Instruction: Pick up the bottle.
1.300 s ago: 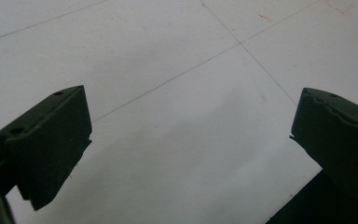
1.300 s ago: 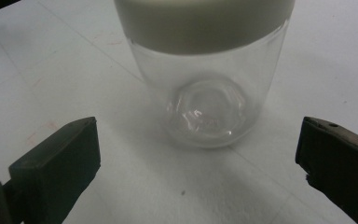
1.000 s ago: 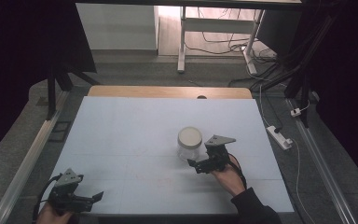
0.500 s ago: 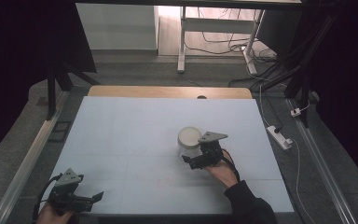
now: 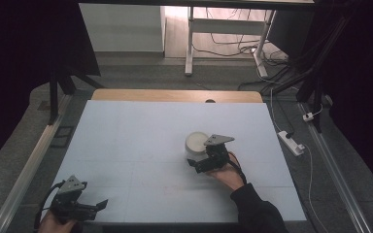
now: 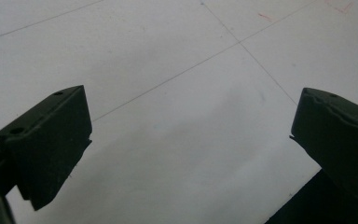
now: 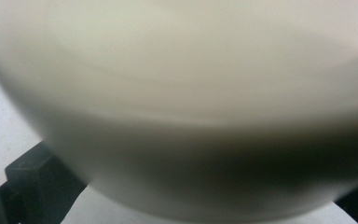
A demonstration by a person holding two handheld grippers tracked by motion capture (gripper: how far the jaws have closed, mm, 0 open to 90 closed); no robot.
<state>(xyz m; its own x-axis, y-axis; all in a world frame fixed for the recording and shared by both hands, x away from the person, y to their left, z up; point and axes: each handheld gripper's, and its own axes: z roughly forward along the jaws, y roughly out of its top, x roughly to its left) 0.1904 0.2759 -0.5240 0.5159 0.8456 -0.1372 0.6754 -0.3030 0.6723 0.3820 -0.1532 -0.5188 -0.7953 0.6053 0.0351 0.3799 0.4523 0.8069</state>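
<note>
While nothing is between them: left gripper (image 5: 93,206) idles at the near-left corner of the desk (image 5: 126,136), fingers (image 6: 46,144) spread wide, bare desk top showing between them in the left gripper view.
Left role: prob. parked as spare, well apart from the work.
Right gripper (image 5: 200,164): near the desk's middle-right, pressed up to the white bowl (image 5: 195,144) from the near side.
Right fingers: one finger (image 7: 37,182) shows beside the bowl's lower wall; gap vs. clamp can't be told, too blurred.
Why so close: looks like approach for a side/rim grasp, bowl wall taking up most of the right gripper view.
Bowl (image 7: 182,107): upright on the desk, mouth up, contents not visible.
Writing: no brand or label readable on bowl or grippers; faint red marks (image 6: 340,6) on the desk, illegible.
Far: bare wood strip (image 5: 175,95) at the desk's back edge; power strip (image 5: 291,142) on the floor to the right.
</note>
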